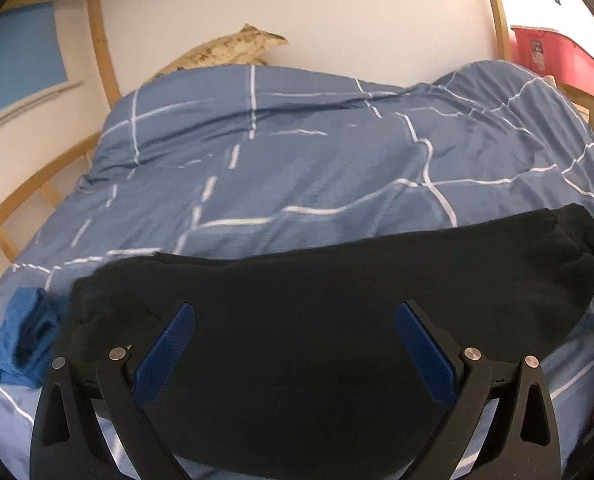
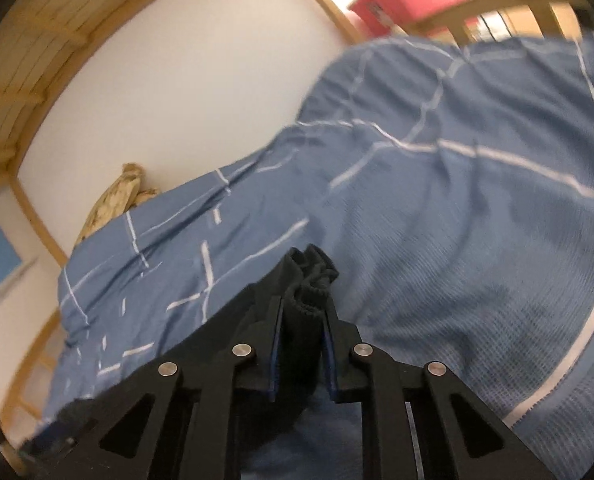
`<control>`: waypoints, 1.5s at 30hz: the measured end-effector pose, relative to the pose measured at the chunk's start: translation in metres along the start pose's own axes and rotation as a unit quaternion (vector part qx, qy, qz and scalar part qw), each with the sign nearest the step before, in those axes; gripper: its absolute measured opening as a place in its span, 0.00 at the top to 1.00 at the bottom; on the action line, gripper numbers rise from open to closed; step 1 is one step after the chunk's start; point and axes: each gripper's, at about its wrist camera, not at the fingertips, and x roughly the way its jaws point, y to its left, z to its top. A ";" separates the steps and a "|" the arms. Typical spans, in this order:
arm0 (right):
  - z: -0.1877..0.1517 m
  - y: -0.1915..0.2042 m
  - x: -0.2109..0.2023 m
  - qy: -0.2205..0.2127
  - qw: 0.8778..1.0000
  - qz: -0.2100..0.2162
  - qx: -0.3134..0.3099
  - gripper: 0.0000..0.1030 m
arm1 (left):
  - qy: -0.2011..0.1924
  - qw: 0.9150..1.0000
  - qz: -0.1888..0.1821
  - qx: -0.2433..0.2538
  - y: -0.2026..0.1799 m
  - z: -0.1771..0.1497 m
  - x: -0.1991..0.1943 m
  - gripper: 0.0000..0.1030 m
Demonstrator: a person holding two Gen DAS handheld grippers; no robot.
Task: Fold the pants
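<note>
Your black pants (image 1: 337,280) lie on the blue checked duvet (image 1: 297,152) of the bed, long axis running from 9 to 3 o'clock in the left wrist view, waistband end out toward 3. Your left tongs (image 1: 295,328) hang wide open right over the cloth, gripping nothing, with the leg end nearer them at 9. Your right tongs (image 2: 303,316) are clamped on the bunched waistband (image 2: 311,276), poking out at 12 o'clock.

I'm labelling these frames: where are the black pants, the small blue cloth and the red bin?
black pants (image 1: 337,300): left wrist view, middle of the fabric.
small blue cloth (image 1: 23,336): left wrist view, its rumpled middle.
red bin (image 1: 553,54): left wrist view, its front wall.
</note>
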 end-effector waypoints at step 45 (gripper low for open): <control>-0.071 0.278 -0.082 -0.003 0.959 0.122 -0.256 0.82 | 0.037 0.993 -0.109 -0.011 0.220 -0.014 -0.031 0.76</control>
